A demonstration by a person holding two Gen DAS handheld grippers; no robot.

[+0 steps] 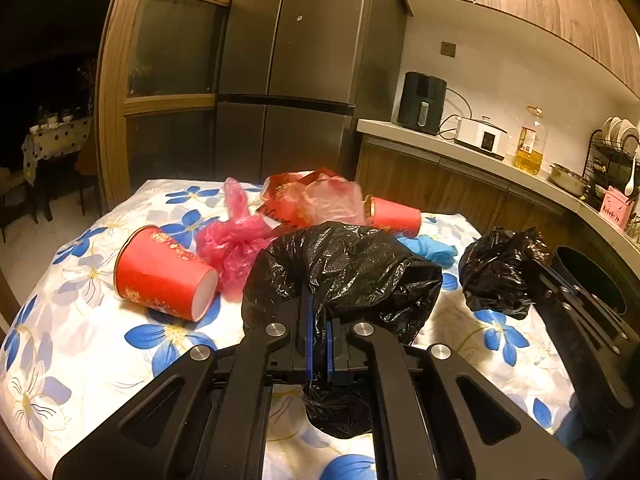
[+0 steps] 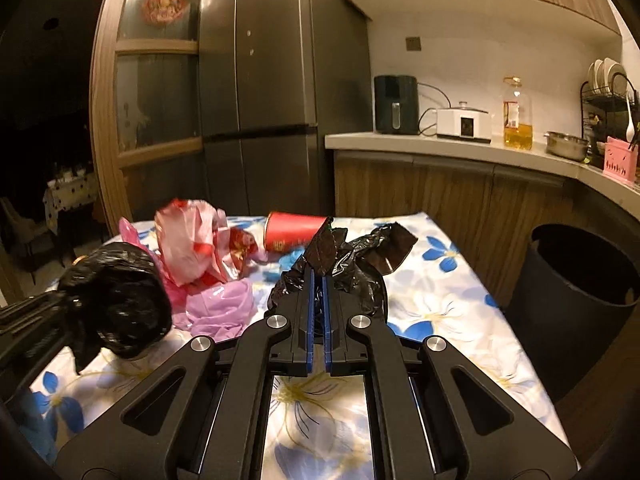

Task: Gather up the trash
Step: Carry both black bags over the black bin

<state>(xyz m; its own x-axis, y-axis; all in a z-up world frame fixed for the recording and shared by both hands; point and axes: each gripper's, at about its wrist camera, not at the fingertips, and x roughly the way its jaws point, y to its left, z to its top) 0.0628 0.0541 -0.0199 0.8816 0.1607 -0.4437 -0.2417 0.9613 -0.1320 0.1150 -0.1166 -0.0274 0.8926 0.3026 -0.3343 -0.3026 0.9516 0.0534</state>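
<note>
My left gripper (image 1: 319, 312) is shut on a black plastic bag (image 1: 344, 268) held above the flowered table; that bag also shows in the right wrist view (image 2: 116, 292). My right gripper (image 2: 319, 280) is shut on a second crumpled black bag (image 2: 352, 264), also seen in the left wrist view (image 1: 500, 268). On the table lie a red paper cup (image 1: 164, 272) on its side, another red cup (image 1: 394, 216), a pink bag (image 1: 236, 240), a red-and-clear wrapper (image 1: 312, 200) and a blue glove (image 1: 430, 250).
A dark round trash bin (image 2: 576, 292) stands on the floor right of the table (image 2: 440, 304). Behind are a grey fridge (image 2: 276, 80) and a counter (image 2: 460, 146) with an air fryer, cooker, oil bottle and dish rack.
</note>
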